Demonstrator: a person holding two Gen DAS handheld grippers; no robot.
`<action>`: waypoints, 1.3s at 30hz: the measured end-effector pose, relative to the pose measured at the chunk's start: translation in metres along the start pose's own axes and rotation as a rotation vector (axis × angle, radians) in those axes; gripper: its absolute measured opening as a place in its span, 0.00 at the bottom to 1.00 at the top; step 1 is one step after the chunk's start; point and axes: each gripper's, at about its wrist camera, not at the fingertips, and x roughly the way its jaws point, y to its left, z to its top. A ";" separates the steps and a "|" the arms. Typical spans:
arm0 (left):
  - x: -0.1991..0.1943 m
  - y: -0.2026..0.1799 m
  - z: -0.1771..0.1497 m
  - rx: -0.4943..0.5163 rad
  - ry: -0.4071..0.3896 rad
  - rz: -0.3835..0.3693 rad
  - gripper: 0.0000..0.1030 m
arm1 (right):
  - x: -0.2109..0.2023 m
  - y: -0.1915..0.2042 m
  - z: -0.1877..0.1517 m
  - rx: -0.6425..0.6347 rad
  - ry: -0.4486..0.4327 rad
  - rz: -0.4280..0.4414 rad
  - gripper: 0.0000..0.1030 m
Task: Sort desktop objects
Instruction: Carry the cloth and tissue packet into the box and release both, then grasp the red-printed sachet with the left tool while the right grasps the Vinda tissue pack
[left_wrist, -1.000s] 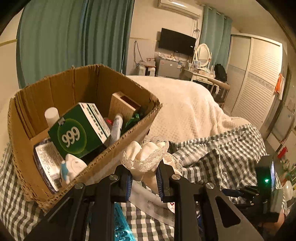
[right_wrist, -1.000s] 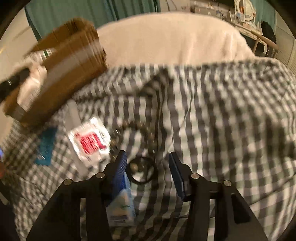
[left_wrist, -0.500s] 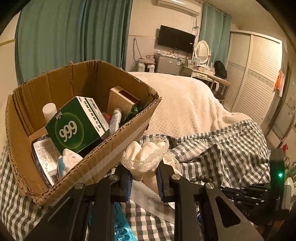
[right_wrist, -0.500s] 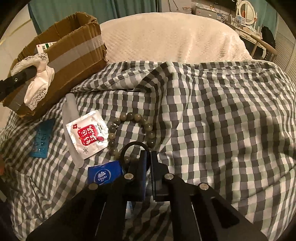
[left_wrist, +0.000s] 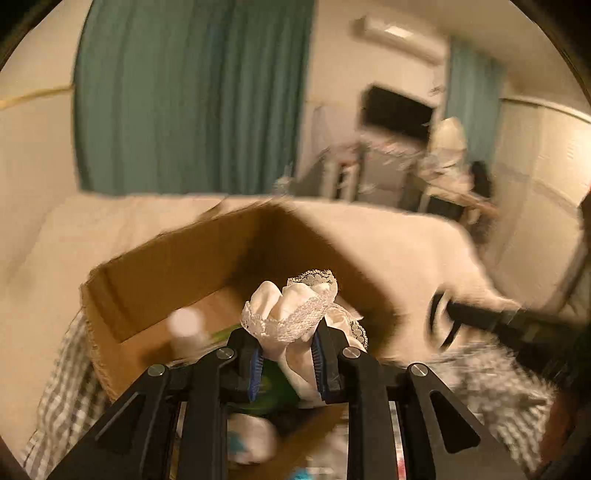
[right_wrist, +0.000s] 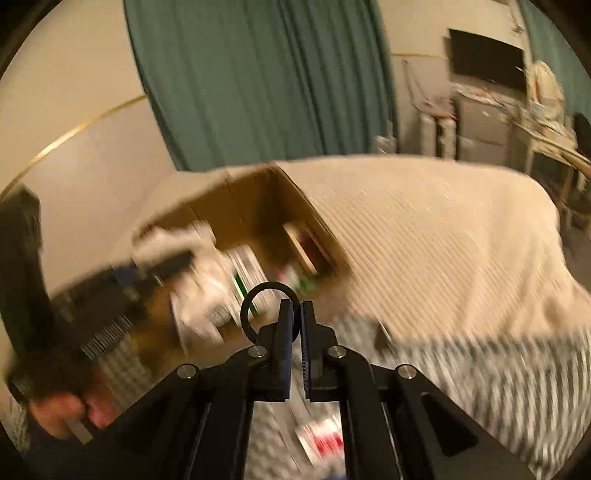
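White lace cloth (left_wrist: 291, 314) sits clamped in my left gripper (left_wrist: 286, 356) above the open cardboard box (left_wrist: 177, 266). At twelve o'clock on my right gripper (right_wrist: 297, 339), its fingers pinch a black ring (right_wrist: 267, 288); the box there is blurred.

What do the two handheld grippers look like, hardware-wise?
Both match: the left gripper and right gripper are matte black, with angular linkage arms that have triangular cutouts and silver round screw heads at the pivots. The jaws carry blue ribbed pads. No cables or printed markings show. A bare hand holds the left unit; no sleeve can be made out through the blur.
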 end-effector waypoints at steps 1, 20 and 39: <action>0.010 0.008 -0.004 -0.003 0.030 0.015 0.24 | 0.012 0.005 0.009 0.004 0.006 0.004 0.03; -0.029 -0.068 -0.082 0.111 0.052 -0.176 1.00 | -0.047 -0.042 -0.087 -0.065 0.073 -0.235 0.70; 0.038 -0.123 -0.188 0.258 0.277 -0.162 1.00 | 0.020 -0.057 -0.233 -0.107 0.482 -0.232 0.49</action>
